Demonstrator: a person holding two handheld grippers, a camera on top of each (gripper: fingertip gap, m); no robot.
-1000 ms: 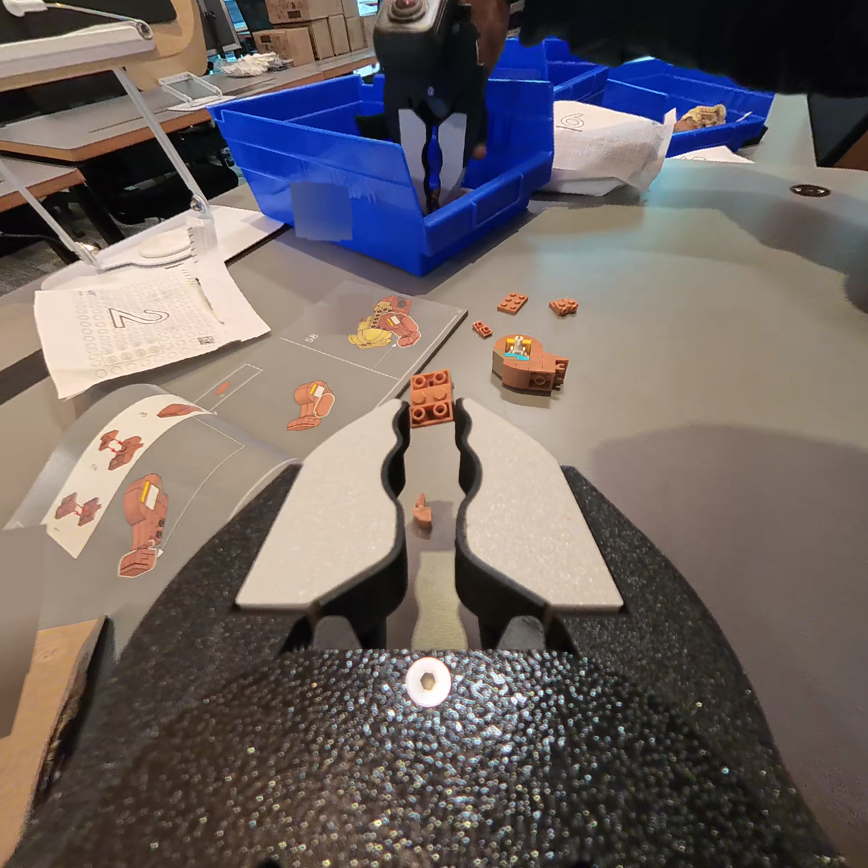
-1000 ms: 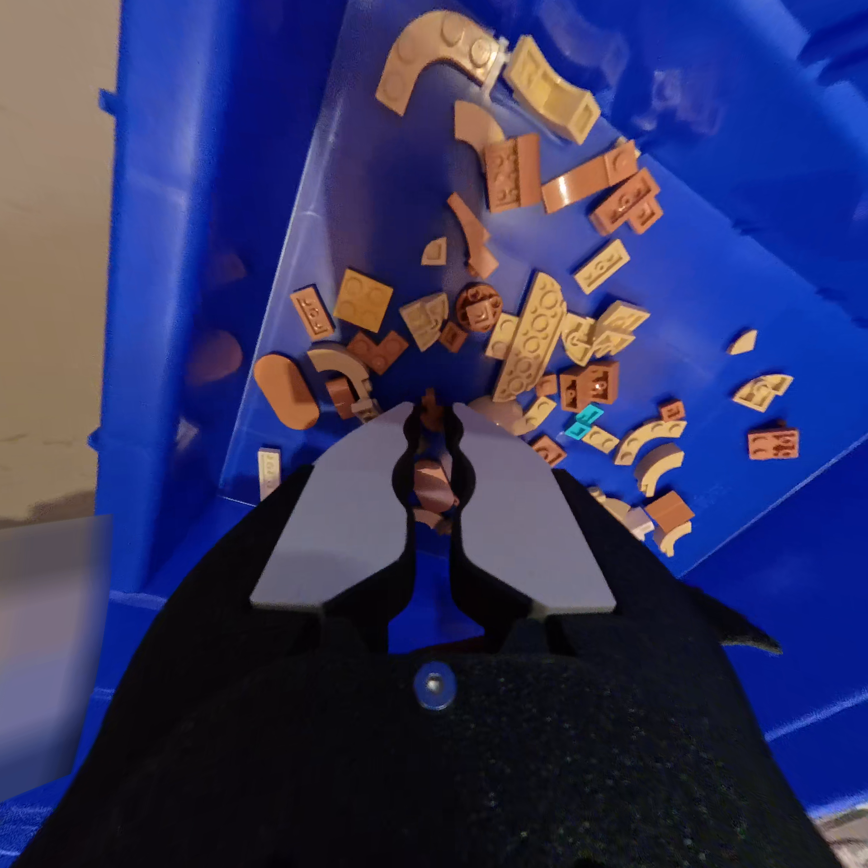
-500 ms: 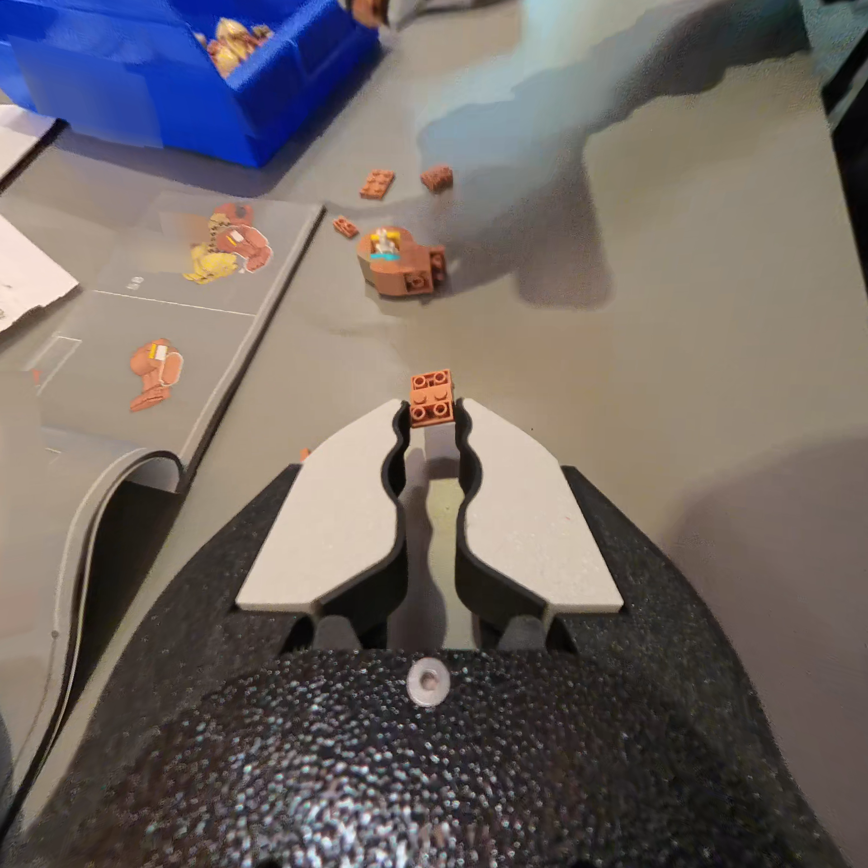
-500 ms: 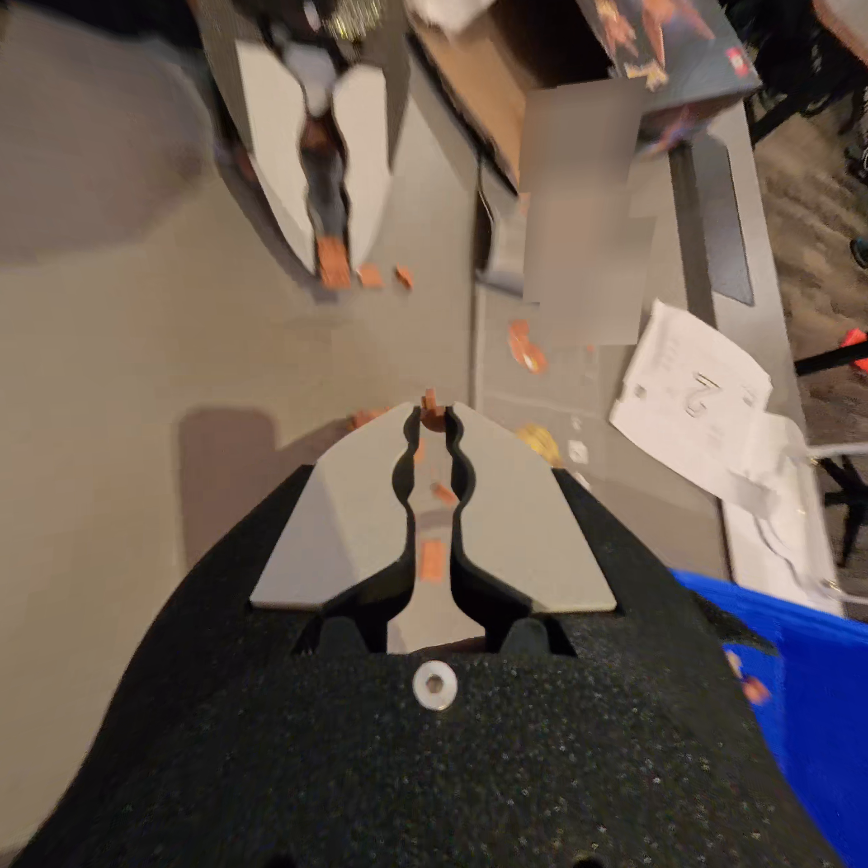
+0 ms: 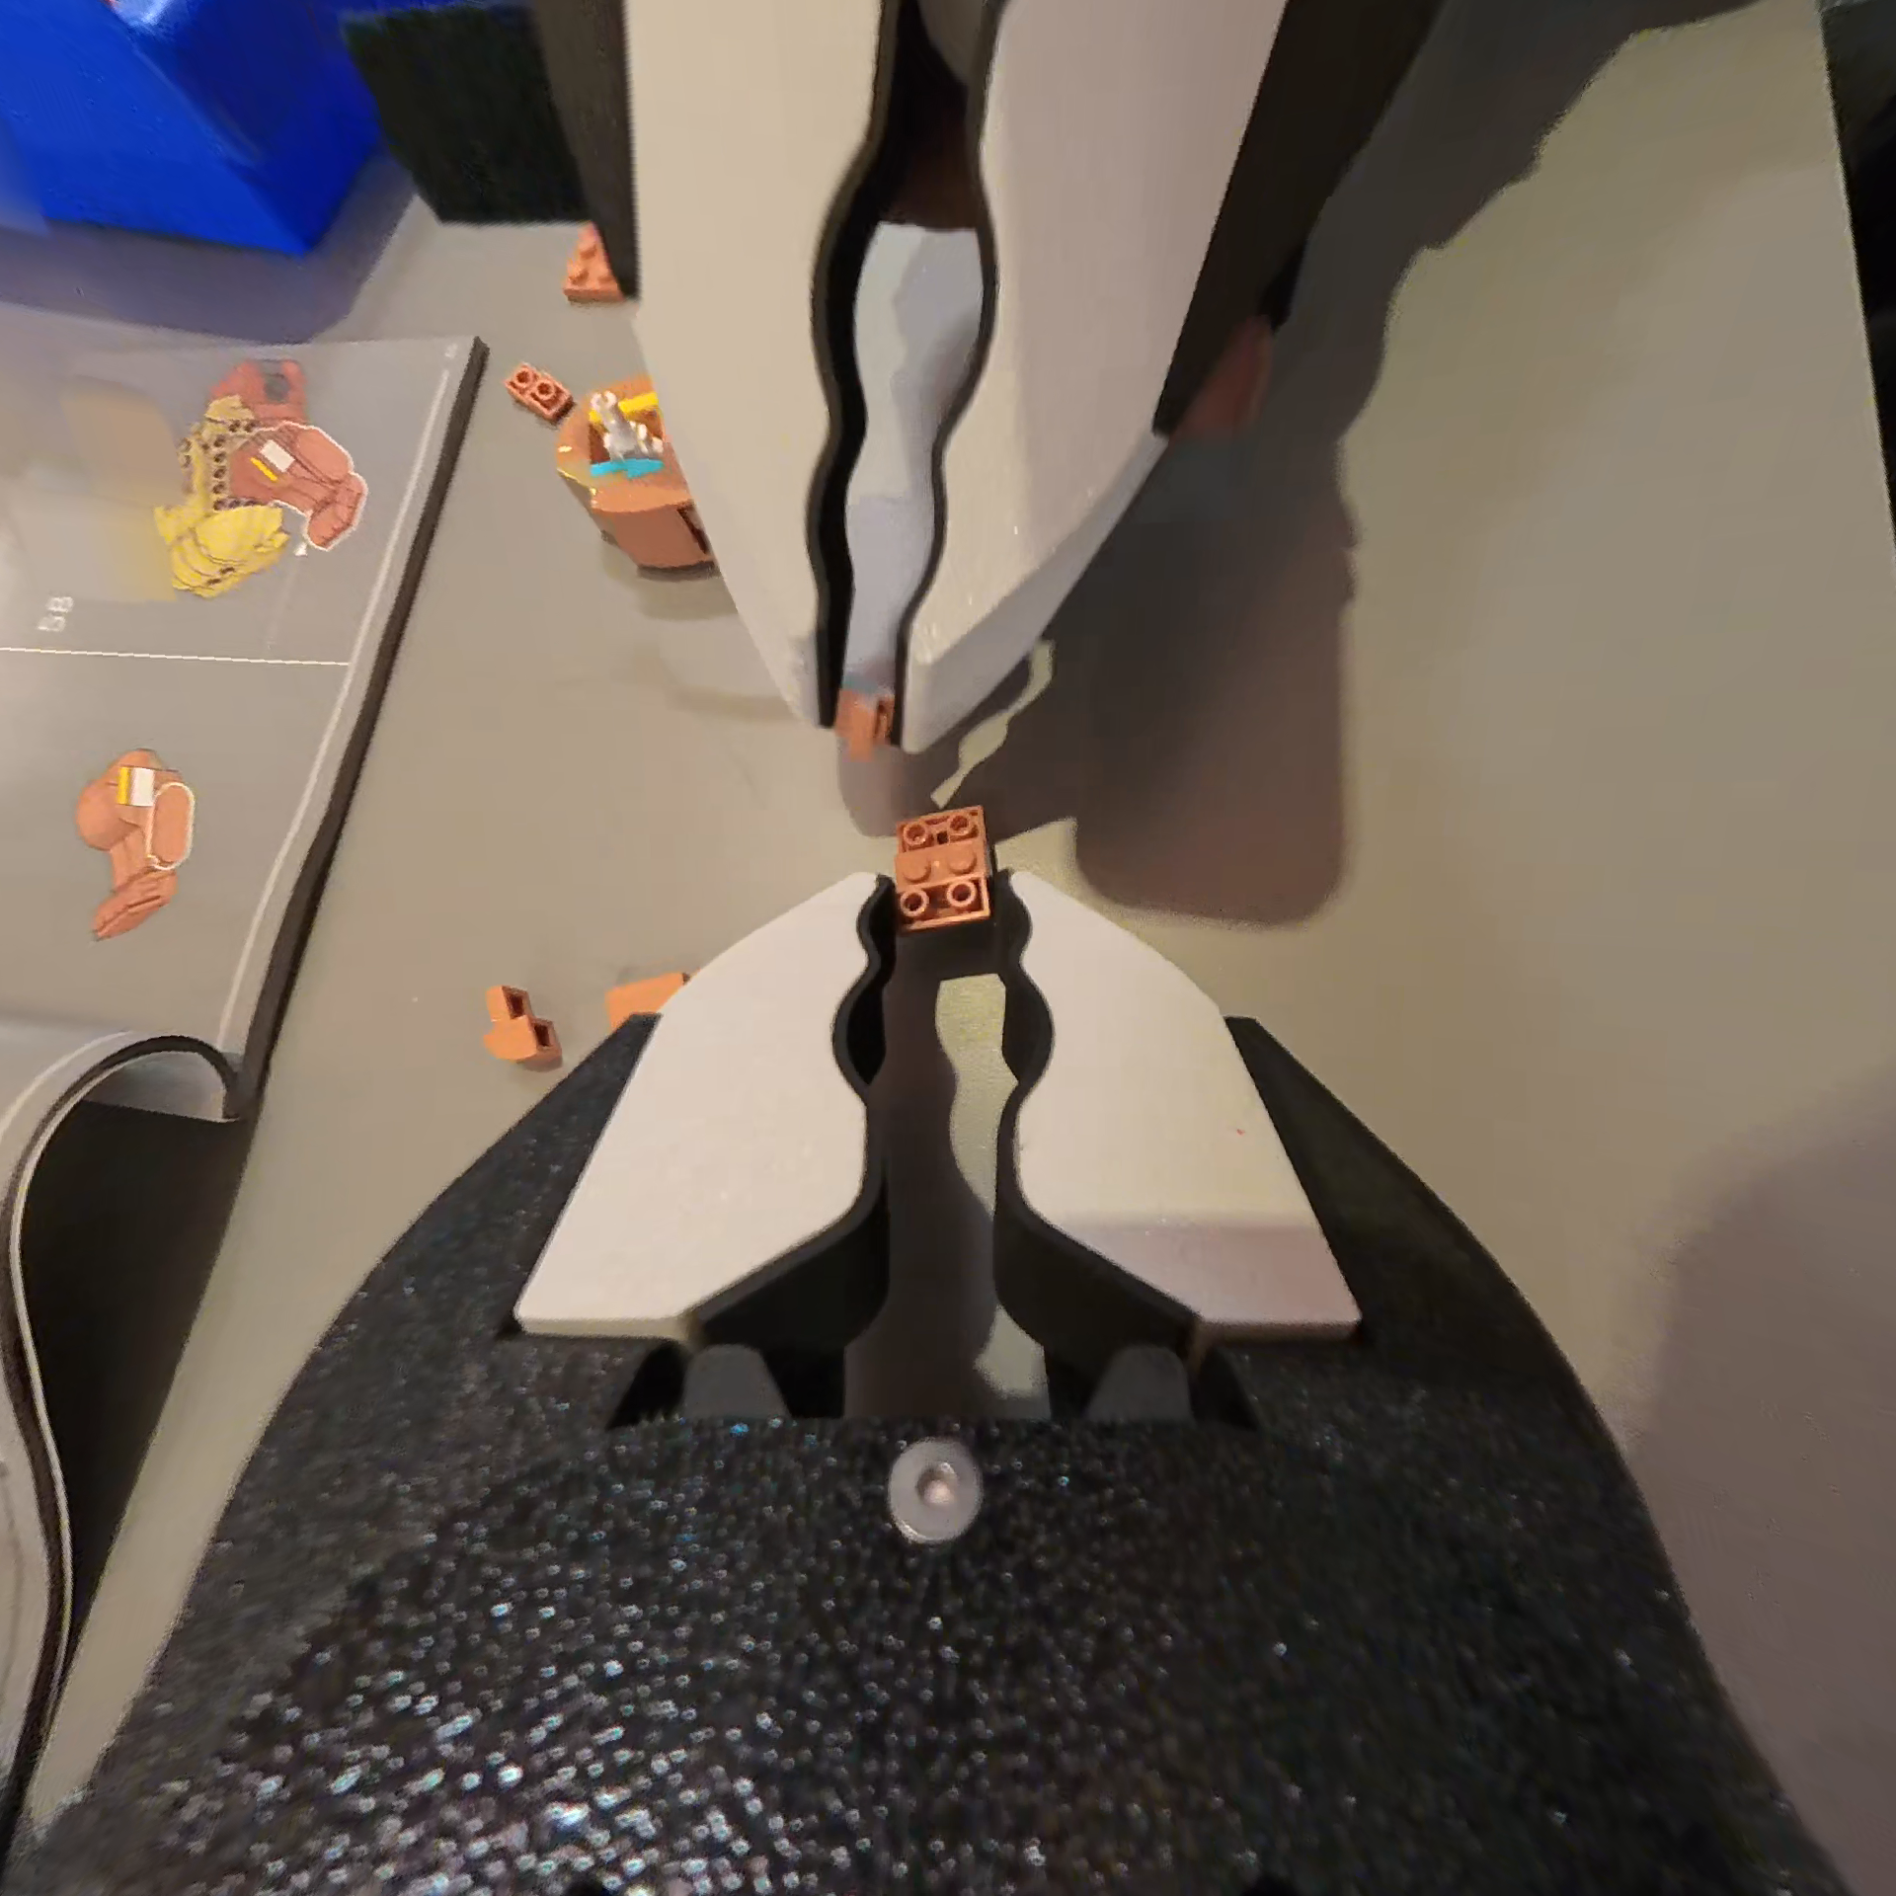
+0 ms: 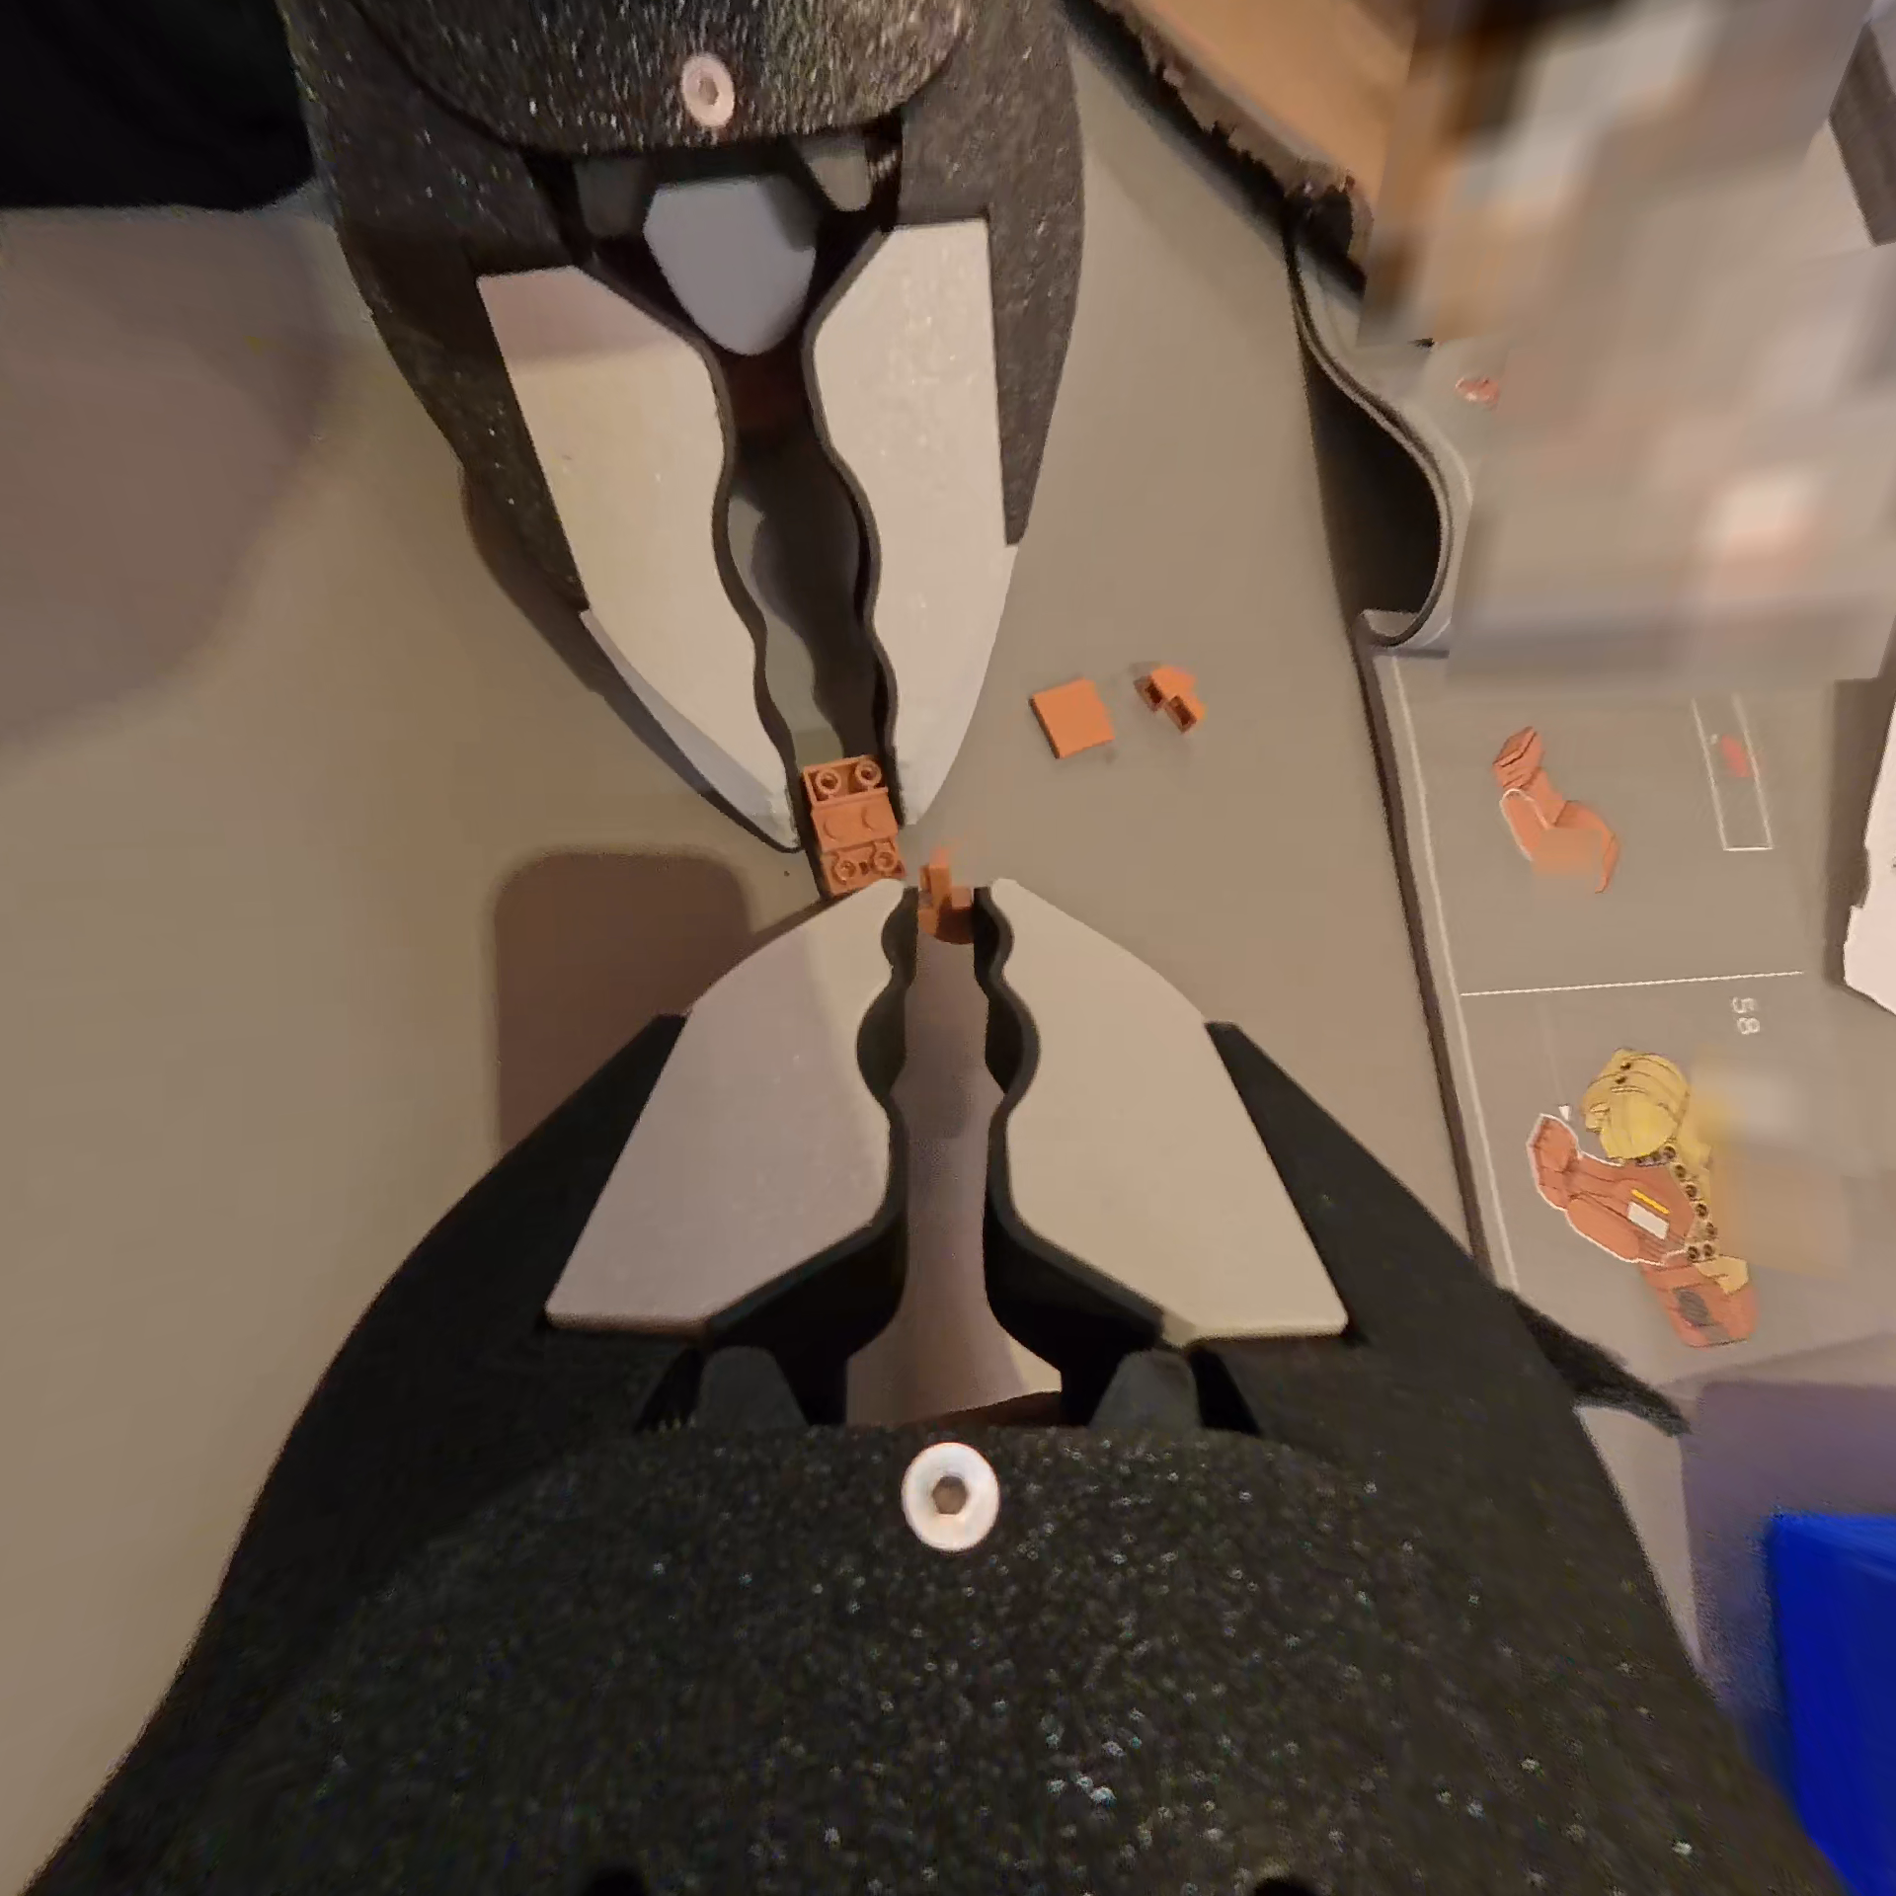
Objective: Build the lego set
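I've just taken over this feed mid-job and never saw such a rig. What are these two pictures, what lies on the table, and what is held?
Each picture comes from a camera on a hand-held gripper a person carries, looking along its two grey fingers. The two face each other over a grey table. The left hand-held gripper pinches a reddish-brown studded toy brick. The right hand-held gripper pinches a smaller reddish-brown toy piece. Loose reddish-brown pieces, a small rounded brown brick assembly, an open grey instruction booklet and a blue plastic bin lie around.
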